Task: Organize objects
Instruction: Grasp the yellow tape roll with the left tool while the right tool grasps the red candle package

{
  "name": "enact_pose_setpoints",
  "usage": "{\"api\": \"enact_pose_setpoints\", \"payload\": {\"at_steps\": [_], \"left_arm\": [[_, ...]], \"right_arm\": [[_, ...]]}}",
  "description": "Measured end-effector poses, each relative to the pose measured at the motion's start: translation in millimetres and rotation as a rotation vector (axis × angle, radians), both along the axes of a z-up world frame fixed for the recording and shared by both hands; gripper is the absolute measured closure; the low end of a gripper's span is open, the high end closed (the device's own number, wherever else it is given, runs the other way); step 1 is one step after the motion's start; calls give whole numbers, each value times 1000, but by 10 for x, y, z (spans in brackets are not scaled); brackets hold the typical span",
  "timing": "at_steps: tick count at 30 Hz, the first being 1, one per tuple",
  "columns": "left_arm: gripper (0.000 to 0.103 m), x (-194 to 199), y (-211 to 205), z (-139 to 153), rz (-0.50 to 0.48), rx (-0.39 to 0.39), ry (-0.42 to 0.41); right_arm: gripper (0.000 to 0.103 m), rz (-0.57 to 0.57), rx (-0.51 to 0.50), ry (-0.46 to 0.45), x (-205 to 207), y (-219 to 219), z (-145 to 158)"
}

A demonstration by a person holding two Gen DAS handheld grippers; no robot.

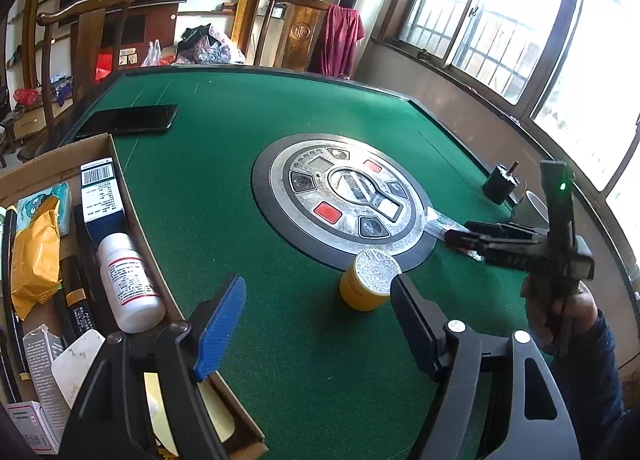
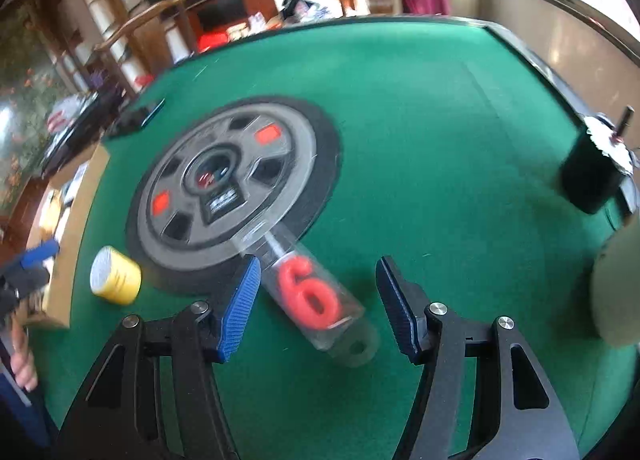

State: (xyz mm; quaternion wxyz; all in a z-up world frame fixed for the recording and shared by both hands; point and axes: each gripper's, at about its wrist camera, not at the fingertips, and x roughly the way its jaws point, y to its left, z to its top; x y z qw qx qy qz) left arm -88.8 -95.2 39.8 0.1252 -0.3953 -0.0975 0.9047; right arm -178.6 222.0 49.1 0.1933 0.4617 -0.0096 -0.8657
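One yellow jar (image 1: 368, 286), one packaged candle (image 2: 308, 296), one box (image 1: 132, 188)

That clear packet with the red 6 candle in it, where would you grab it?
Across the middle of the clear candle packet, over the red 6, coming down from above. It lies flat and slanted on the green felt, so the open right gripper should turn to pinch its two long sides.

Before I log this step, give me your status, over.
Left gripper open, over green felt beside the cardboard box. Right gripper open astride the clear packet with the red 6 candle, not pinched. Yellow round tin loose nearby.
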Motion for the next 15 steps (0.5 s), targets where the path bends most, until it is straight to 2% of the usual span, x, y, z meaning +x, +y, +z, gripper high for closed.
{"api": "enact_pose_setpoints", "payload": {"at_steps": [2,3,4,5,6,7,10,13,15], "left_arm": [[28,-1,-2,0,0,0,0],[28,-2,-1,0,-2,-2,0],[28,-4,6,-4,-4,-4,0],[28,-7,15,-11,-5,-7,0],[28,-9,23,-18,-8,-10,-1],[28,-9,31,-23,-11,-11,-2],[28,-13,54,-31,-21,-9,-2],[28,-25,109,-41,-29,-11,5],[27,-16,194,-40,-15,-43,28]], "right_arm": [[43,30,82,32,33,-171,-28],[43,35,165,72,98,-313,-61],[46,39,231,101,132,-408,-109],[53,44,241,128,163,-457,-104],[72,52,218,112,160,-444,-94],[77,43,210,94,159,-425,-84],[77,39,187,59,204,-389,-55],[77,-11,81,20,223,-318,0],[77,-70,-5,11,202,-242,52]]}}
